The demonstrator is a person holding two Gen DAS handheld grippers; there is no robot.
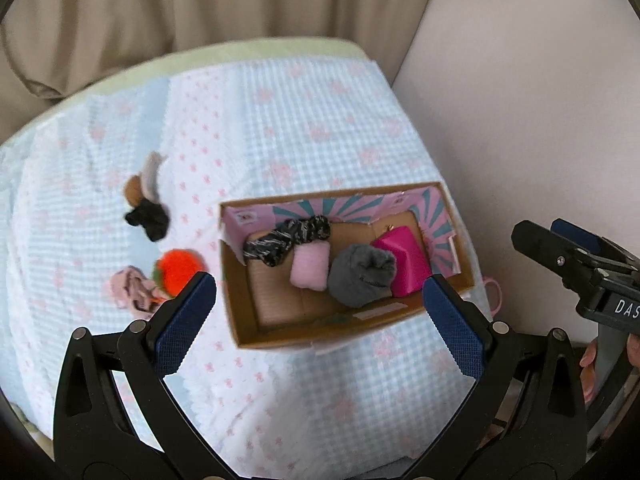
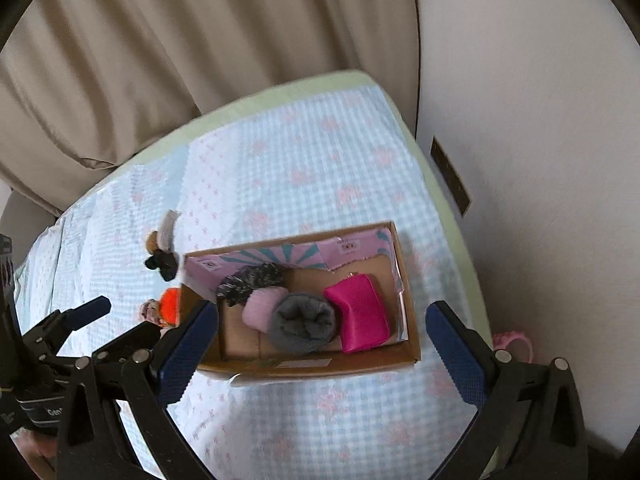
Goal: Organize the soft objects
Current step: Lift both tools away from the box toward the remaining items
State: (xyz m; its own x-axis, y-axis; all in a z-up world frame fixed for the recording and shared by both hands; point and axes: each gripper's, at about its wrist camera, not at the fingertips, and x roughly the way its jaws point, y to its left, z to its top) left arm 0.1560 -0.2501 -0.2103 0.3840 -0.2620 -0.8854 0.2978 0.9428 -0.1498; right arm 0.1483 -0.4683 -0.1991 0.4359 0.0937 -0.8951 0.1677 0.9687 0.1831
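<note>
Right now you hold both tongs released and empty above the bed (image 1: 280, 128): the left tongs (image 1: 320, 320) hang over the near wall of the cardboard box (image 1: 240, 312), and the right tongs (image 2: 322, 344) straddle the same box (image 2: 304, 372) from the other side. Inside the box lie a black-and-white speckled cloth (image 1: 286, 240), a pale pink roll (image 1: 310, 266), a grey bundle (image 1: 360, 276) and a magenta pouch (image 1: 404, 258), packed side by side. Left of the box, on the checked bedspread, sit an orange pom-pom (image 1: 178, 272) touching a pink crumpled cloth (image 1: 128, 290), and further back a black cloth (image 1: 148, 218) beside a brown piece (image 1: 132, 188).
</note>
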